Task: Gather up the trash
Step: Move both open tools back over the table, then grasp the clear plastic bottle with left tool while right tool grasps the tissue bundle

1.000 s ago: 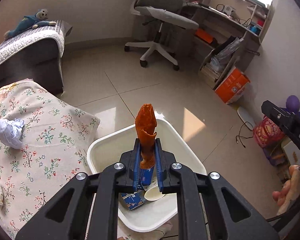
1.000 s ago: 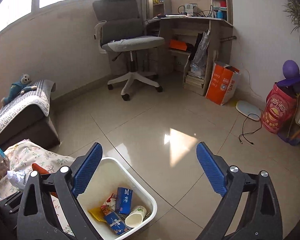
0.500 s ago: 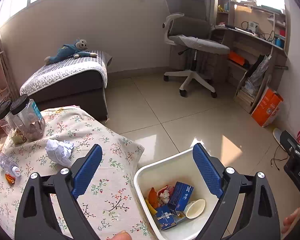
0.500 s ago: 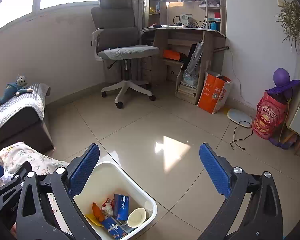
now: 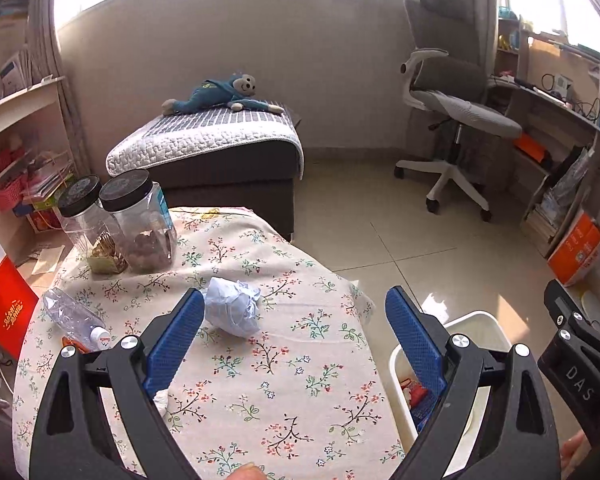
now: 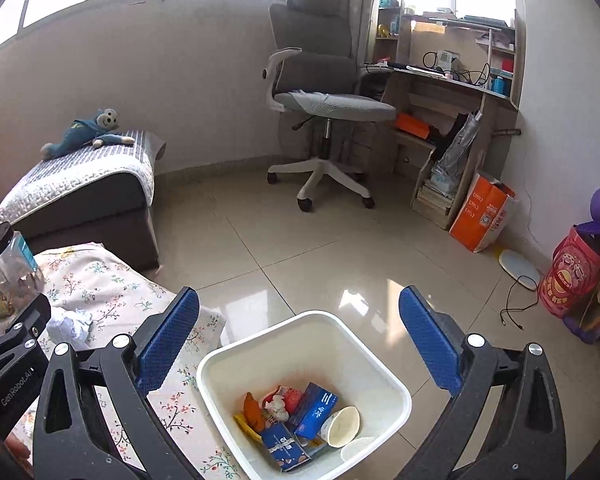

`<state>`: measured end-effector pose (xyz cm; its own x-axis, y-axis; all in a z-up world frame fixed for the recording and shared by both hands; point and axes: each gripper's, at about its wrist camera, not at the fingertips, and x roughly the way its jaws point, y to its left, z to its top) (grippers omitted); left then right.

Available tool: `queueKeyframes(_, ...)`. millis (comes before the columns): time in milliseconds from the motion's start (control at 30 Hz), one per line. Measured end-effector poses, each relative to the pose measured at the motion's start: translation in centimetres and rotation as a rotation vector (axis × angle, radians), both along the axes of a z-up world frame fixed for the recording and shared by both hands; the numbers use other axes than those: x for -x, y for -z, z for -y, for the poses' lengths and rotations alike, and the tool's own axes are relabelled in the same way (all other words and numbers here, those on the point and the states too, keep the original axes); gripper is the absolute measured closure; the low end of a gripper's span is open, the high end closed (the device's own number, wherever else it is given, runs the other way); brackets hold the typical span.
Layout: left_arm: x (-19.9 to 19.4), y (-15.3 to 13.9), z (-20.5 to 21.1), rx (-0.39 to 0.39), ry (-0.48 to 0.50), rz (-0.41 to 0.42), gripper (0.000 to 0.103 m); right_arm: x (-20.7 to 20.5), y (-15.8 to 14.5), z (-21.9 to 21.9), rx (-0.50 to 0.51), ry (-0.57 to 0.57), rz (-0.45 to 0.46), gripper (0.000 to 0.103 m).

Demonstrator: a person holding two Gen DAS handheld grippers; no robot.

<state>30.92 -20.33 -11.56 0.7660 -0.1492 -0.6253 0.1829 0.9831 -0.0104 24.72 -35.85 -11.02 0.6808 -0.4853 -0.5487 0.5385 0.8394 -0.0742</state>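
Over flowered tabletop, left gripper spread wide, holding nothing. Crumpled paper ball lies mid-table, near left finger. Right gripper spread wide above white bin beside table's right edge.

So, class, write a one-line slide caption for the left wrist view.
Open left gripper faces a crumpled pale-blue paper ball on the floral tablecloth, white plastic bin alongside.

A lived-in home bedroom-study: daybed with plush monkey, swivel chair, cluttered desk.
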Motion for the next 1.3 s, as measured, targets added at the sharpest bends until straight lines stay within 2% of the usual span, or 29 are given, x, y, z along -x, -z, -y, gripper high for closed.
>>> queueKeyframes(167, -1.2, 0.2, -4.8, -0.001, -0.075, -0.023, 0.014, -2.4, 0.1, -4.5, 0.012, -0.074, -0.009, 0.007)
queueKeyframes(367, -2.6, 1.2, -10.6, -0.005, -0.168, -0.069, 0.014, -4.5, 0.6, -9.3, -0.020, -0.155, -0.018, 0.007)
queueKeyframes(633, -6.6, 5.4, -20.5, -0.052, -0.398, -0.204, 0.014, -7.1, 2.3, -15.4, -0.038, -0.281, -0.070, 0.007)
queueKeyframes(700, -8.1, 6.8, -23.4, -0.033, -0.471, -0.263, 0.014, -7.6, 3.1, -16.9, -0.030, -0.318, -0.099, 0.007)
queueKeyframes(800, -10.2, 8.9, -27.7, 0.038, -0.569, -0.346, 0.014, -8.3, 4.4, -18.7, -0.026, -0.369, -0.153, 0.007)
queueKeyframes(933, -12.7, 12.3, -32.0, 0.126, -0.668, -0.440, 0.014, -9.1, 6.3, -20.0, -0.075, -0.417, -0.226, 0.007)
queueKeyframes(1033, -14.0, 14.4, -33.6, 0.187, -0.676, -0.469, 0.014, -9.7, 8.0, -20.2, -0.142, -0.443, -0.291, 0.007)
queueKeyframes(1167, -15.3, 16.2, -34.1, 0.297, -0.610, -0.502, 0.014, -10.5, 10.4, -20.9, -0.279, -0.497, -0.373, 0.007)
queueKeyframes(1233, -15.7, 16.3, -33.7, 0.314, -0.546, -0.487, 0.027, -10.8, 11.7, -21.7, -0.347, -0.519, -0.420, 0.007)
queueKeyframes(1267, -15.7, 16.0, -33.3, 0.309, -0.512, -0.482, 0.040, -10.9, 12.4, -22.1, -0.383, -0.530, -0.446, 0.007)
queueKeyframes(1300, -15.7, 15.7, -33.0, 0.300, -0.490, -0.477, 0.048, -11.0, 13.1, -22.4, -0.416, -0.540, -0.471, 0.007)
